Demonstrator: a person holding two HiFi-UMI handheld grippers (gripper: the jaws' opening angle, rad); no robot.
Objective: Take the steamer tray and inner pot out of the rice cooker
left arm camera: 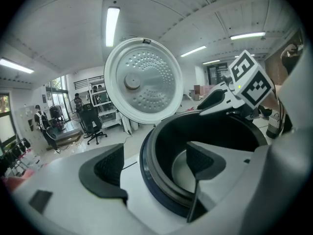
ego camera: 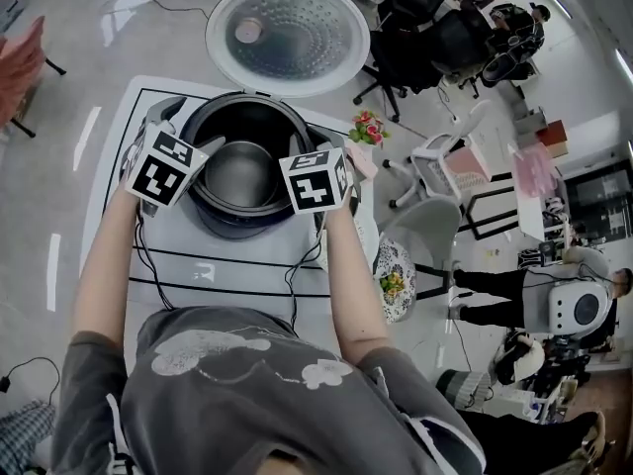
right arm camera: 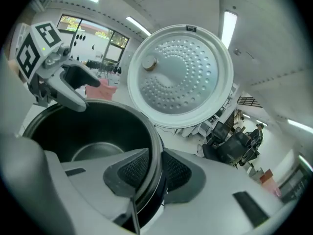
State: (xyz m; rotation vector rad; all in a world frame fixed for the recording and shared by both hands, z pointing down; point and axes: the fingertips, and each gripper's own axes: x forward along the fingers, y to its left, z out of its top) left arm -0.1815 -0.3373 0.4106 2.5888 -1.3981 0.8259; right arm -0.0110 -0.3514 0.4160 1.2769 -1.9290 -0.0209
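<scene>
The rice cooker (ego camera: 232, 228) stands with its lid (ego camera: 287, 36) tilted back. Inside sits the dark inner pot (ego camera: 242, 171), its metal bottom bare; no steamer tray shows in any view. My left gripper (left arm camera: 156, 163) is open and straddles the pot's left rim (left arm camera: 161, 185), one jaw outside over the white cooker top, the other inside the pot, both clear of the rim. My right gripper (right arm camera: 155, 173) is shut on the pot's right rim (right arm camera: 157, 146), a pad on each side. In the head view the left gripper (ego camera: 196, 152) and right gripper (ego camera: 300, 151) flank the pot.
The cooker sits on a white mat with black lines (ego camera: 223, 270). A patterned plate of food (ego camera: 396, 280) and a small flower bunch (ego camera: 368, 129) lie to the right. Office chairs (ego camera: 435, 43) and people stand beyond on the right. Cables trail from both grippers.
</scene>
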